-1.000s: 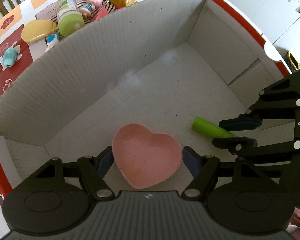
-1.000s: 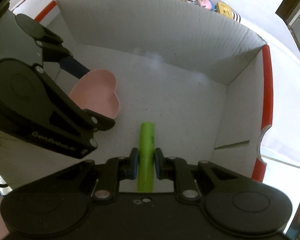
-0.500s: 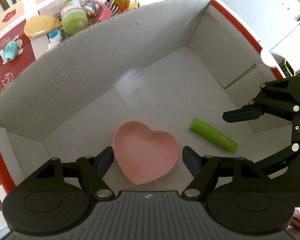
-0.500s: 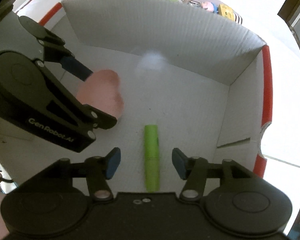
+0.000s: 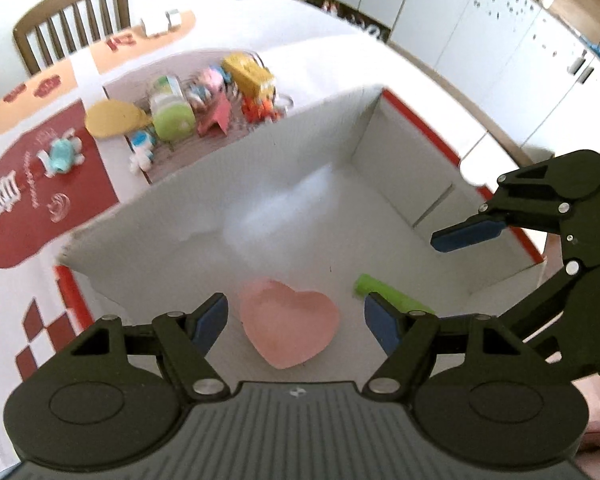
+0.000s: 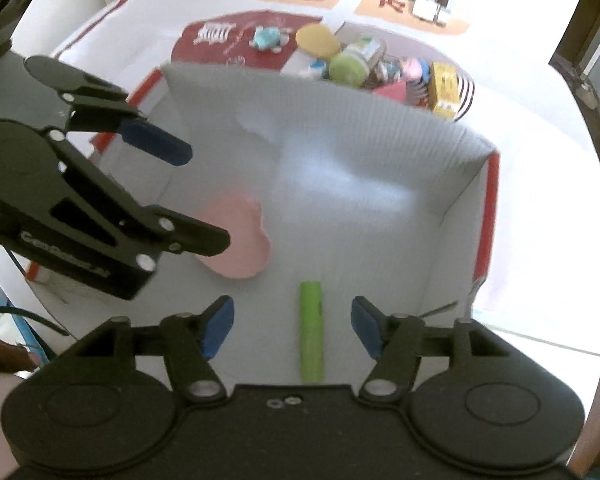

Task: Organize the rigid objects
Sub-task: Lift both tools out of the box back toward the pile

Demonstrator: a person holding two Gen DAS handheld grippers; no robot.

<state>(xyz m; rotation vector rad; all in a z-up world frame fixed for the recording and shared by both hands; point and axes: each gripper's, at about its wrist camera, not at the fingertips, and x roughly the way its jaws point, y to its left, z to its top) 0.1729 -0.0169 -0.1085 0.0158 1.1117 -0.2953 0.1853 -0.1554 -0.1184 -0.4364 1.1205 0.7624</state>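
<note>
A pink heart-shaped dish [image 5: 290, 324] and a green tube [image 5: 392, 298] lie on the floor of a white cardboard box [image 5: 260, 184] with red-trimmed rims. My left gripper [image 5: 296, 320] is open and empty, high above the dish. My right gripper [image 6: 292, 326] is open and empty, above the green tube [image 6: 311, 336]. The dish also shows in the right wrist view [image 6: 238, 240], partly hidden by the left gripper [image 6: 188, 196]. The right gripper shows at the right of the left wrist view [image 5: 496, 248].
Behind the box, a tray [image 5: 196, 120] holds several toys: a green jar [image 5: 172, 114], a yellow box [image 5: 248, 74], a pink star [image 5: 216, 116]. A yellow disc [image 5: 114, 118] and a blue toy [image 5: 62, 154] lie on the red mat. A chair [image 5: 72, 20] stands beyond.
My right gripper opened and let go of the green tube, which now lies on the box floor. Both grippers have risen out of the box and pulled back.
</note>
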